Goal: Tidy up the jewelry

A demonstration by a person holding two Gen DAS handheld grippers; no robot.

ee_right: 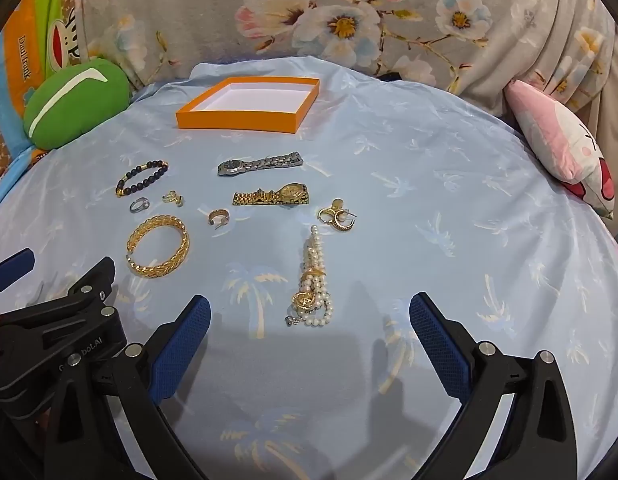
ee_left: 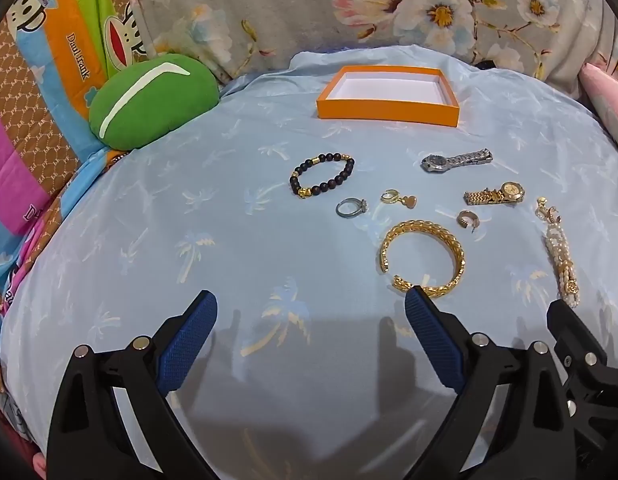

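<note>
Both jaws gape empty; pearl bracelet [ee_right: 313, 280] lies lengthwise, pointing toward orange box [ee_right: 245, 120]

The left gripper's finger [ee_left: 419, 300] covers the gold bangle's [ee_left: 423, 258] near edge (its open end, perhaps).

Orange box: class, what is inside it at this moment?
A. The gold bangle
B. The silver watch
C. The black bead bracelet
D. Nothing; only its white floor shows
D. The orange box shows only its bare white floor, while the silver watch, black bead bracelet and gold bangle all lie on the blue cloth in front of it.
</note>
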